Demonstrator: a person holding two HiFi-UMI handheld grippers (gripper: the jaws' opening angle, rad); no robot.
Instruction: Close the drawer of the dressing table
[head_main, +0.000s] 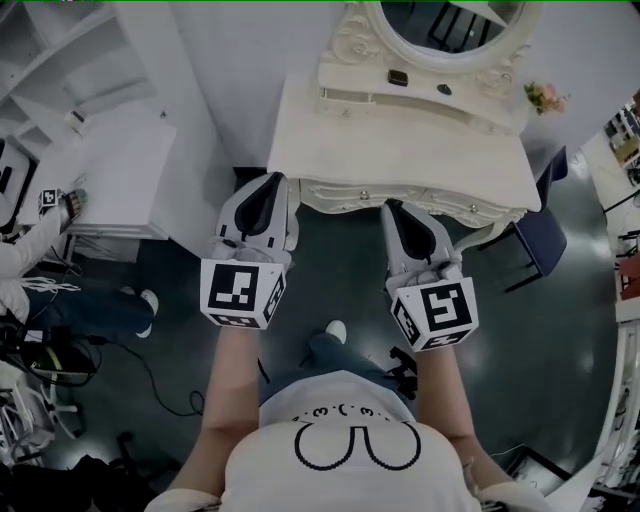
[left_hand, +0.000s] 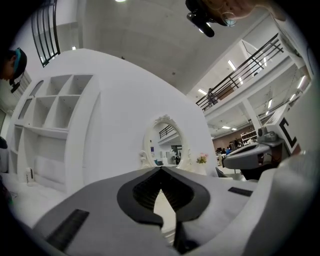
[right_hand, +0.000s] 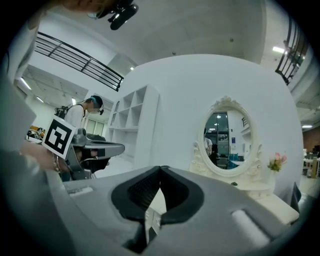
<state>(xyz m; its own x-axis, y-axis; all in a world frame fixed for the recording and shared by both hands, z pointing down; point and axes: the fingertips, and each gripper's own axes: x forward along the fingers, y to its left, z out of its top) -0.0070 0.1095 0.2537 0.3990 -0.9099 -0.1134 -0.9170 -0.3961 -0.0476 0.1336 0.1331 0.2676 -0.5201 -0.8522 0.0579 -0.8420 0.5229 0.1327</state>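
Both tongs closed & empty: left tongs (head_main: 268, 188) & right tongs (head_main: 395, 210) each w/ tips pressed together, nothing btwn. Dressing-table surface (head_main: 400, 150) is straight ahead of me. Its drawer front (head_main: 418, 197) w/ small knobs sits btwn the two tips, near them; can't tell if touching. Drawer inside not visible. Mirror (head_main: 450, 25) & flowers (head_main: 545, 97) at the back.

The table (head_main: 330, 140) looks smooth and white-painted; its mirror (head_main: 450, 20) is glossy glass. The left gripper (head_main: 271, 184) and right gripper (head_main: 395, 208) are matt grey plastic.
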